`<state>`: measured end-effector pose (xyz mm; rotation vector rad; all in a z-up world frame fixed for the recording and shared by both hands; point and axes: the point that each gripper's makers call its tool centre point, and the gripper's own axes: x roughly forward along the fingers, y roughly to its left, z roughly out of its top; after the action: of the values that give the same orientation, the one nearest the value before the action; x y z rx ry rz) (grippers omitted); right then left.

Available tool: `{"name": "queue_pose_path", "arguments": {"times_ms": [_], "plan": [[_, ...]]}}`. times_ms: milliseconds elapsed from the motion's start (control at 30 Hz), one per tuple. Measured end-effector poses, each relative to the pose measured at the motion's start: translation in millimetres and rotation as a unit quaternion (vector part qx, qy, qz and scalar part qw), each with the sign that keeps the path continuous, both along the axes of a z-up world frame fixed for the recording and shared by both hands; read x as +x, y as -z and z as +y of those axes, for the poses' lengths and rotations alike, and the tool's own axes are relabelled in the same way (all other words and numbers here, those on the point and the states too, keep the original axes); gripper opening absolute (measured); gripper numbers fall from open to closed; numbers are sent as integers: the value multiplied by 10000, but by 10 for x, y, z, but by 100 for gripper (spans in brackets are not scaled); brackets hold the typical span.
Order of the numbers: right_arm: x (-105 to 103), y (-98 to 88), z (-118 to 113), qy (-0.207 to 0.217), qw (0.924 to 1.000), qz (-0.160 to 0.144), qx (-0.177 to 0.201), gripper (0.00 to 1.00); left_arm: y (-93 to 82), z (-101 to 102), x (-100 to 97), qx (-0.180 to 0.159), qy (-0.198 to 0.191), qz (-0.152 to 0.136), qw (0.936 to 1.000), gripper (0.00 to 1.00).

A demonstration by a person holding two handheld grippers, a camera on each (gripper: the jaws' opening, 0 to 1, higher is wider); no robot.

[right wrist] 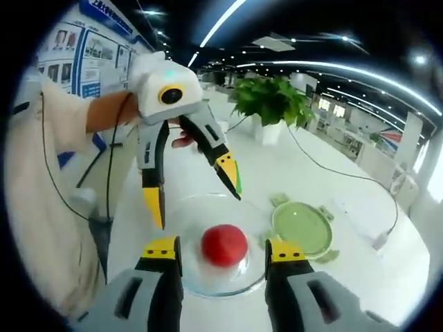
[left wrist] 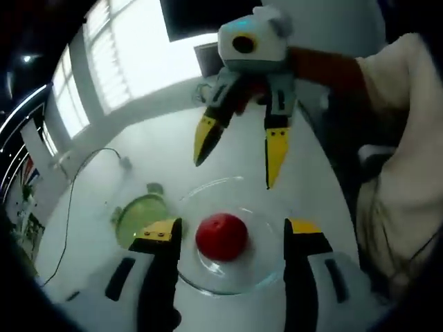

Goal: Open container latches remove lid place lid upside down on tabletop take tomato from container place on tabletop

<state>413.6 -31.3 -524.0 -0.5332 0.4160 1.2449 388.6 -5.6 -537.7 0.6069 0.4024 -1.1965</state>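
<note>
A red tomato lies in the clear round container on the white tabletop. The green lid rests flat on the table beside the container, its latch tabs spread out. My left gripper hangs open above the container, one jaw on each side of the tomato. My right gripper faces it from the opposite side, also open and over the container. Neither one holds anything.
A thin cable trails over the white table. A potted plant stands at the far end. The person's pale sleeve is close by the table's edge.
</note>
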Motion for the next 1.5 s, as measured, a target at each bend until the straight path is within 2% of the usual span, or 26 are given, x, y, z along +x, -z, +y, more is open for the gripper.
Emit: {"name": "queue_pose_path", "arguments": {"times_ms": [267,333,533,600,767,1033,1233,1400,1500], "plan": [[3,190,132,-285,9988,149,-369,43,242,57,117,363,22,308,9989,51],[10,226,166,-319,9984,160,-434,43,270,83,213,445,8,335,9984,51],[79,478,183,-435,9926,146,-1120,45,403,81,318,807,0,509,9954,51],[116,547,200,-427,9912,106,-1249,45,433,61,369,869,10,527,9948,50],[131,731,213,-493,9863,173,-1565,46,527,-16,348,1076,100,530,9927,47],[116,884,232,-600,9825,246,-1749,46,649,3,368,1182,166,614,9910,47],[115,948,269,-645,9833,341,-1670,44,756,43,362,1238,133,697,9898,47],[124,1001,284,-656,9831,359,-1671,41,745,3,342,1164,171,706,9905,43],[146,1005,286,-668,9834,370,-1646,41,752,-6,388,1201,151,615,9907,38]]}}
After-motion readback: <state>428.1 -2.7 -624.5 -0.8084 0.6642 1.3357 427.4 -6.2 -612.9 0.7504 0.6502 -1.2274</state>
